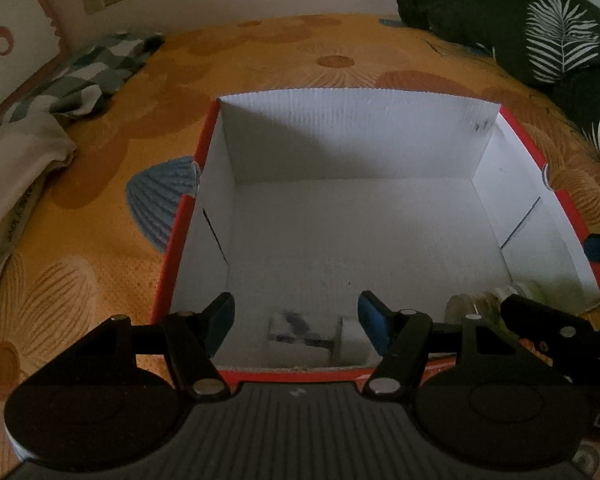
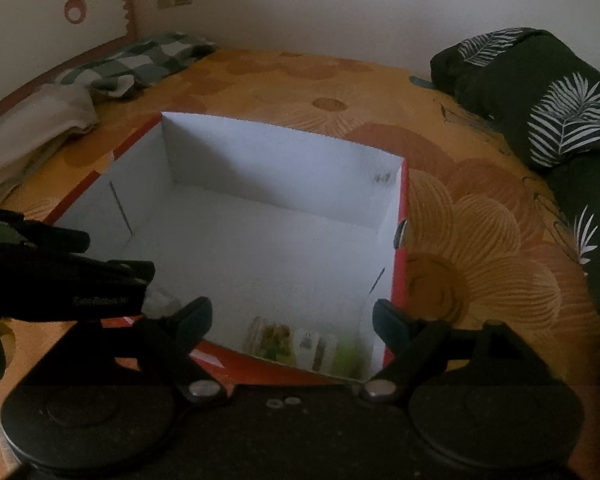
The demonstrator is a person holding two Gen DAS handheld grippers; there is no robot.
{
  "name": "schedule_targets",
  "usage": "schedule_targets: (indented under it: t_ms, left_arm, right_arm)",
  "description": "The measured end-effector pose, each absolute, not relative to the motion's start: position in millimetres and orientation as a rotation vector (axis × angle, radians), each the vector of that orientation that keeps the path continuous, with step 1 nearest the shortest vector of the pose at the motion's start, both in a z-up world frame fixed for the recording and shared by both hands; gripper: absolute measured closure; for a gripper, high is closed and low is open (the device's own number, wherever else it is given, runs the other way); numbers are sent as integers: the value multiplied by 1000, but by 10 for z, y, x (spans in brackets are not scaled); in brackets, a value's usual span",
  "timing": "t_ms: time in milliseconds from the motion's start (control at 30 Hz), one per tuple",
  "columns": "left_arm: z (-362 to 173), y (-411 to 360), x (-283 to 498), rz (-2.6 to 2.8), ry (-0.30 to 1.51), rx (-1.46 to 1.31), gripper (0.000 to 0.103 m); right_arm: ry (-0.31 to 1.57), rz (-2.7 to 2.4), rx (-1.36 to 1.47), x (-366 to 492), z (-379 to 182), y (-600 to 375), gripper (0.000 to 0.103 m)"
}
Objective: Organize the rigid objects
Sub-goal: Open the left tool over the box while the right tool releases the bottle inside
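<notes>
A red cardboard box (image 1: 175, 249) with a white inside stands open on an orange bedsheet. My left gripper (image 1: 297, 321) hangs open over the box's near edge. Below it a small whitish item with dark marks (image 1: 300, 330) lies on the box floor, and the pads do not press on it. My right gripper (image 2: 293, 316) stands open over the near right corner of the box (image 2: 400, 280). A clear container with yellowish and green contents (image 2: 284, 342) lies on the floor beneath it, also seen in the left wrist view as a clear container (image 1: 480, 304) by the right gripper's finger (image 1: 540, 316).
A dark quilt with white leaf prints (image 1: 540, 32) is bunched at the far right of the bed. A checked cloth (image 2: 140, 60) and a beige cloth (image 2: 32, 128) lie at the far left beside a white and pink headboard (image 2: 52, 12). The rest of the box floor is bare.
</notes>
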State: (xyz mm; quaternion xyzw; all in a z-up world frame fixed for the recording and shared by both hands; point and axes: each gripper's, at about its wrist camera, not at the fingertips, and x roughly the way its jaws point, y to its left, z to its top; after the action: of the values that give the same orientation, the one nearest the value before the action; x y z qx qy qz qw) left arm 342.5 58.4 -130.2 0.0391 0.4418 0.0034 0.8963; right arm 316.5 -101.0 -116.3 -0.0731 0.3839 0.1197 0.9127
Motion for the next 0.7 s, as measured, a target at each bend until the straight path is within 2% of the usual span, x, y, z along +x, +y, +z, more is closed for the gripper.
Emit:
schedule_targets:
  t_ms: [300, 700]
  left_arm:
    - [-1073, 599, 3222, 14, 865, 100, 35]
    - [-559, 698, 2581, 3, 762, 42, 35]
  right_arm:
    - [751, 282, -125, 2973, -973, -1092, 16]
    - [679, 372, -121, 2343, -565, -1337, 15]
